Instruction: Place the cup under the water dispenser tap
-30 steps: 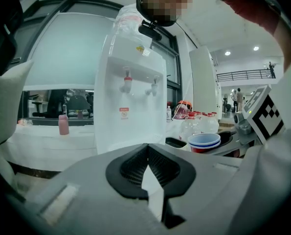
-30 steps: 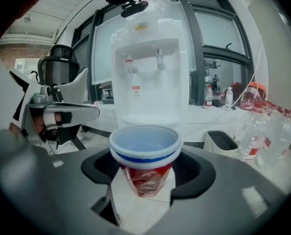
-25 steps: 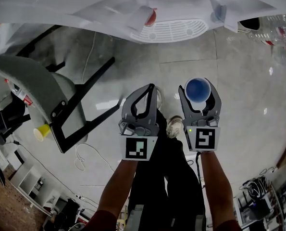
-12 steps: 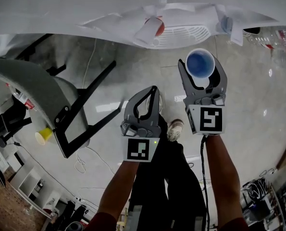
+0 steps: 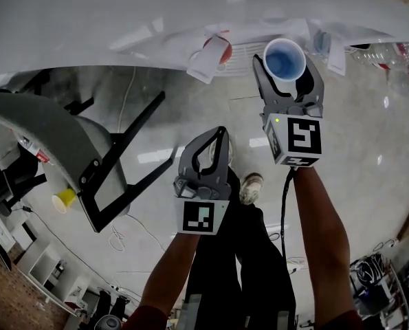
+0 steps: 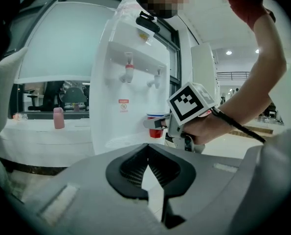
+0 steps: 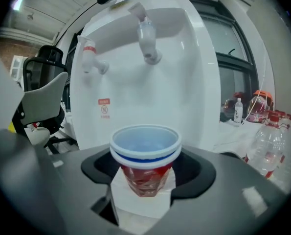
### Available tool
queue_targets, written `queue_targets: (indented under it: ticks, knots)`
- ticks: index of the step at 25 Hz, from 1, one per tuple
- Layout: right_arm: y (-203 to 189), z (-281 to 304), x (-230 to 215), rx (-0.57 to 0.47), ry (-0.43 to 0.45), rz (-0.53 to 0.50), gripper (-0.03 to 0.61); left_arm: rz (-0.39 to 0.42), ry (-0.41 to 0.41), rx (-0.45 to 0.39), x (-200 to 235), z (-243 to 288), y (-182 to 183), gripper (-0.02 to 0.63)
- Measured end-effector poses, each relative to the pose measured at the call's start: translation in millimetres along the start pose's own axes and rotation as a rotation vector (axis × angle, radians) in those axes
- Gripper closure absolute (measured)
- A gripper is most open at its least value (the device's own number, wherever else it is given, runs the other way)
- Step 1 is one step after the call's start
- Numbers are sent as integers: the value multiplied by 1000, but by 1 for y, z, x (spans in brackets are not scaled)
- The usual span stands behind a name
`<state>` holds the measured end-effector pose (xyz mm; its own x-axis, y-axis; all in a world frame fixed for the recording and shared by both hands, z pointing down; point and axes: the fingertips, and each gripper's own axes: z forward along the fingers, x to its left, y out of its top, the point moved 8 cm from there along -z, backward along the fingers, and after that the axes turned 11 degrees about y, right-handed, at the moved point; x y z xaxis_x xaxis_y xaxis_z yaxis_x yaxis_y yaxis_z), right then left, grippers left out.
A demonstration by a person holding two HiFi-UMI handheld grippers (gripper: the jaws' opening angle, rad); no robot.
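A red cup (image 7: pixel 145 168) with a blue-and-white rim stands upright between the jaws of my right gripper (image 7: pixel 145 182), which is shut on it. In the head view the cup (image 5: pixel 284 60) and right gripper (image 5: pixel 286 71) hang at the front of the white water dispenser (image 5: pixel 156 19), over the edge of its drip tray (image 5: pixel 249 50), between the red tap (image 5: pixel 214 47) and the blue tap (image 5: pixel 321 43). In the right gripper view the blue tap (image 7: pixel 147 38) is above the cup and the red tap (image 7: pixel 90 53) is to the left. My left gripper (image 5: pixel 214 143) hangs further back, shut and empty.
A grey office chair (image 5: pixel 53 136) stands at the left, with a small yellow cup (image 5: pixel 65 199) by it. Plastic water bottles (image 5: pixel 396 53) lie at the right of the dispenser. A pink bottle (image 6: pixel 58 117) stands on a ledge left of the dispenser. The person's shoe (image 5: pixel 251 184) is below.
My right gripper has carried the cup forward, from over the bare floor to the dispenser's drip tray. The left gripper has stayed about where it was.
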<state>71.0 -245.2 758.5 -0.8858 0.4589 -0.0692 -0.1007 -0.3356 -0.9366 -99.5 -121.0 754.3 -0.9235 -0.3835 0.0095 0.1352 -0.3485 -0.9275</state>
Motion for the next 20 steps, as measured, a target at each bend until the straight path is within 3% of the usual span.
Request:
queue_targets:
  ticks: [13, 17, 20]
  knots:
    - [1, 7, -3, -46, -38, -6, 252, 39, -29, 9, -3, -1, -3, 611]
    - [-11, 5, -8, 2, -34, 21, 184, 21, -24, 14, -5, -2, -3, 611]
    - [-19, 1, -3, 30, -28, 23, 178, 25, -26, 7, -5, -3, -2, 611]
